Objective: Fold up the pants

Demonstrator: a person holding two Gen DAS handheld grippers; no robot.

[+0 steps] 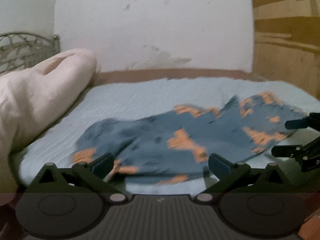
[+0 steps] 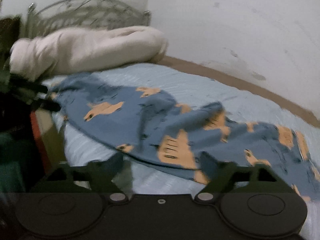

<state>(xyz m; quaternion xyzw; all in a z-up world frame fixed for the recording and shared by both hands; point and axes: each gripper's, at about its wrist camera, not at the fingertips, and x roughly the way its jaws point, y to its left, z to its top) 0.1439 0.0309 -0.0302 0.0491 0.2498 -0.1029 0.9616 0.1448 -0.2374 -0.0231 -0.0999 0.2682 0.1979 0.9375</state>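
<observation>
On the bed: pants [image 1: 160, 138] lie flat and rumpled on the light blue sheet [image 1: 130, 98], blue with orange patches.
Long axis: in the left wrist view, from 8 o'clock near the left hand-held gripper [image 1: 160, 163] to 2 o'clock.
Left hand-held gripper: jaws wide, nothing held; the near pants edge lies just ahead at 12 o'clock, between the fingers.
Right hand-held gripper [image 2: 160, 162]: jaws wide, empty; the cloth edge lies just ahead at 12 o'clock, running off to 10 o'clock and 3 o'clock.
Nearer hand: each seems close to its own end; neither clearly nearer.
Containers: none in view.
Nearby: pale duvet [image 2: 86, 48] at 10 o'clock, against the metal headboard [image 2: 86, 12].
</observation>
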